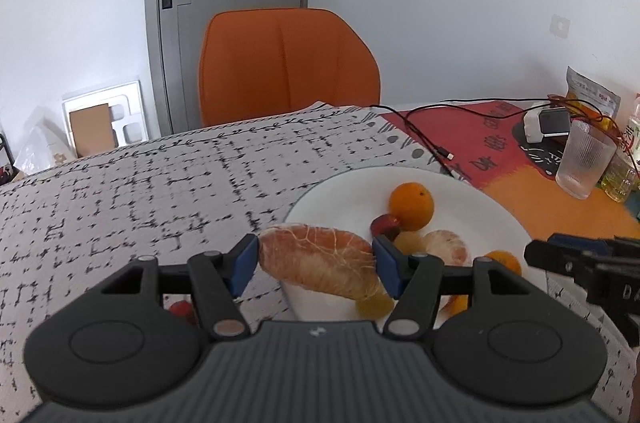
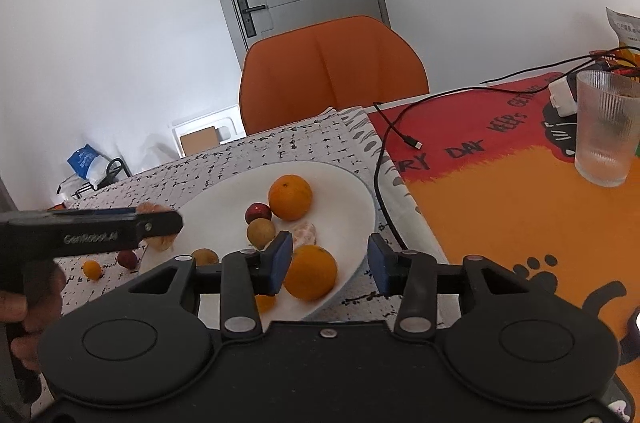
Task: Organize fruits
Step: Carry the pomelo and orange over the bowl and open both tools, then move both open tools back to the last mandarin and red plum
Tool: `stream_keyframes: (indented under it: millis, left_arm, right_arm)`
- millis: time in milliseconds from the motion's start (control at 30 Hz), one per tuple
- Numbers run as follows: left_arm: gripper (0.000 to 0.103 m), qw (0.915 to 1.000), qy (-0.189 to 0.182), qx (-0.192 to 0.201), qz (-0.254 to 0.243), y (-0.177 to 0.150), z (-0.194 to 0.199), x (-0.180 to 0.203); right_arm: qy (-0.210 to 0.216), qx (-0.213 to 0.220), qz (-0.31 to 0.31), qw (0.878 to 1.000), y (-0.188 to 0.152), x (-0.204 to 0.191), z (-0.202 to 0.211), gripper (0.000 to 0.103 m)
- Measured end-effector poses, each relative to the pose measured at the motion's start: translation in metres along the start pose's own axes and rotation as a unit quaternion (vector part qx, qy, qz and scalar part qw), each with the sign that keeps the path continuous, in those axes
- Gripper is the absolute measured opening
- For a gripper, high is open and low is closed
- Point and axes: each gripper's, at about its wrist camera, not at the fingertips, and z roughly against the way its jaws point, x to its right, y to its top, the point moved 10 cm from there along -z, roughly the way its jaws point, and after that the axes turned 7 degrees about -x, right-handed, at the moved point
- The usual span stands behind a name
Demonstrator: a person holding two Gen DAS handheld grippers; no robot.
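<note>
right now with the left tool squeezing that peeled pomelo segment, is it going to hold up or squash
The peeled pomelo segment is shut in the left tool, with only thin white membrane showing, so it likely dents or tears under a hard squeeze. It looks plump, so probably heavy for its size. Its overhanging end may sag, and the curved shape could rock once set on the white plate.

peeled pomelo segment (image 1: 320, 263) gripped, oranges (image 2: 290, 197) on plate (image 2: 352, 191)

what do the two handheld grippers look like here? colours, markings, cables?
Both match: the left gripper and right gripper have a dark ribbed body, two round black discs, black linkage bars with silver pivot pins, and blue pads on the jaws. Seen side-on from the right wrist view, the left unit is a black pistol-grip housing lettered GenRobot.AI in white. No cables or sleeves visible.
</note>
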Motion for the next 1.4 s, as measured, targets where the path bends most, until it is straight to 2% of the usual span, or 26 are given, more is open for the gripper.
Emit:
stream_keyframes:
  millis: [200, 267, 333, 867, 1000, 1167, 1267, 1400]
  left_arm:
    - [0.065, 1.0000, -0.002, 0.003, -0.003, 0.005, 0.003, 0.007]
    - [0.076, 1.0000, 0.001, 0.004, -0.001, 0.005, 0.006, 0.006]
    - [0.079, 0.9999, 0.008, 0.012, -0.002, 0.006, 0.010, 0.003]
    - [0.081, 0.9982, 0.049, 0.013, 0.031, -0.015, 0.045, -0.048]
    - [0.081, 0.9969, 0.059, 0.018, 0.048, -0.021, 0.056, -0.067]
    - [0.087, 0.9945, 0.076, 0.022, 0.068, -0.027, 0.067, -0.092]
    - [0.088, 0.9935, 0.080, 0.021, 0.079, -0.033, 0.071, -0.104]
    - [0.088, 0.9928, 0.078, 0.026, 0.087, -0.039, 0.077, -0.116]
  right_arm:
    - [0.006, 0.006, -0.008, 1.000, 0.001, 0.004, 0.007, 0.045]
    - [0.010, 0.007, -0.008, 1.000, 0.000, 0.002, 0.007, 0.046]
    - [0.013, 0.007, -0.006, 1.000, -0.001, 0.000, 0.006, 0.046]
    - [0.037, 0.008, 0.018, 0.999, 0.000, -0.037, 0.010, 0.054]
    - [0.045, 0.006, 0.026, 0.999, 0.000, -0.052, 0.009, 0.063]
    - [0.055, 0.003, 0.041, 0.998, 0.000, -0.075, 0.007, 0.065]
    - [0.062, 0.002, 0.050, 0.997, -0.002, -0.088, 0.005, 0.072]
    - [0.071, -0.002, 0.060, 0.996, -0.003, -0.103, 0.002, 0.075]
